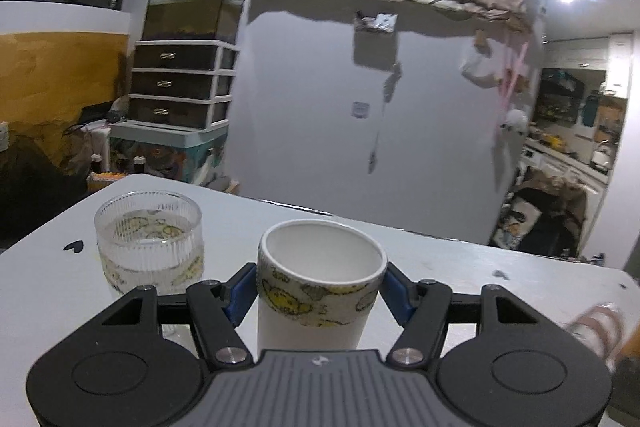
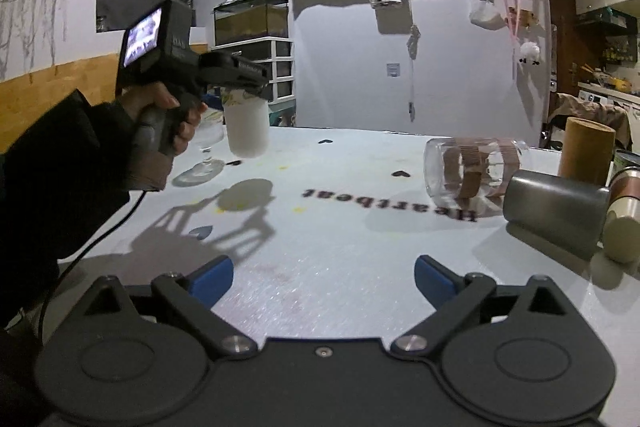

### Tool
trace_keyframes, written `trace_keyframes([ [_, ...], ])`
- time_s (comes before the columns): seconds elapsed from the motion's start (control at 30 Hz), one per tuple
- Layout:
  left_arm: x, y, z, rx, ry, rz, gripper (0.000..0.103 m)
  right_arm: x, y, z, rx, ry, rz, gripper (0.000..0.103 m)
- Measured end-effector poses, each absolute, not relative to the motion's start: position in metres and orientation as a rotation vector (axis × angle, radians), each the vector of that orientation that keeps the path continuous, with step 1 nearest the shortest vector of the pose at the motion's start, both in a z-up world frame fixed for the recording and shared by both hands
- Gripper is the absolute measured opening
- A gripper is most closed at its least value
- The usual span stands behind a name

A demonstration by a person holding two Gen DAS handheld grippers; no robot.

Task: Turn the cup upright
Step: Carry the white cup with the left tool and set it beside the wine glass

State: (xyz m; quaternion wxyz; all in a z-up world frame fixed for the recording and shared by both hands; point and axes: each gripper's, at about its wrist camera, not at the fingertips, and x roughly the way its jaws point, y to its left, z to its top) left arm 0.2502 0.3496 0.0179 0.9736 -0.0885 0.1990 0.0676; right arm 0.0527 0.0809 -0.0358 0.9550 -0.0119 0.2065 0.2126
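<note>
My left gripper (image 1: 320, 287) is shut on a white paper cup (image 1: 316, 303) with a yellow-patterned band near its rim. The cup is upright, mouth up. In the right wrist view the same cup (image 2: 246, 131) hangs a little above the white table (image 2: 320, 227), held by the left gripper (image 2: 240, 95) at the far left, with its shadow below. My right gripper (image 2: 322, 279) is open and empty, low over the table's near side.
A ribbed stemmed glass (image 1: 148, 239) stands upright just left of the held cup. At the right lie a clear glass with brown stripes (image 2: 472, 167), a grey cup (image 2: 556, 211) and a copper-banded cup (image 2: 624, 219); a brown cylinder (image 2: 586, 151) stands behind them.
</note>
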Motion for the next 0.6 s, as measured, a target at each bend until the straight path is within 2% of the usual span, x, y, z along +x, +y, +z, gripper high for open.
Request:
trace_keyframes([
  [0.4,0.271,0.368,-0.004,-0.186,0.433,0.188,0.067,0.071,0.083,-0.038,-0.02,0.437,0.437,0.098],
  [0.43,0.27,0.367,-0.005,-0.189,0.435,0.185,0.07,0.071,0.083,-0.038,-0.021,0.437,0.437,0.098],
  [0.47,0.271,0.367,-0.006,-0.19,0.443,0.183,0.084,0.071,0.083,-0.038,-0.022,0.436,0.435,0.098],
  [0.5,0.27,0.368,-0.006,-0.192,0.448,0.187,0.09,0.07,0.083,-0.037,-0.023,0.433,0.435,0.098],
  [0.53,0.267,0.368,-0.006,-0.191,0.44,0.192,0.094,0.071,0.083,-0.036,-0.023,0.431,0.435,0.098],
  [0.6,0.261,0.365,-0.005,-0.169,0.439,0.192,0.094,0.07,0.082,-0.035,-0.024,0.424,0.434,0.098],
])
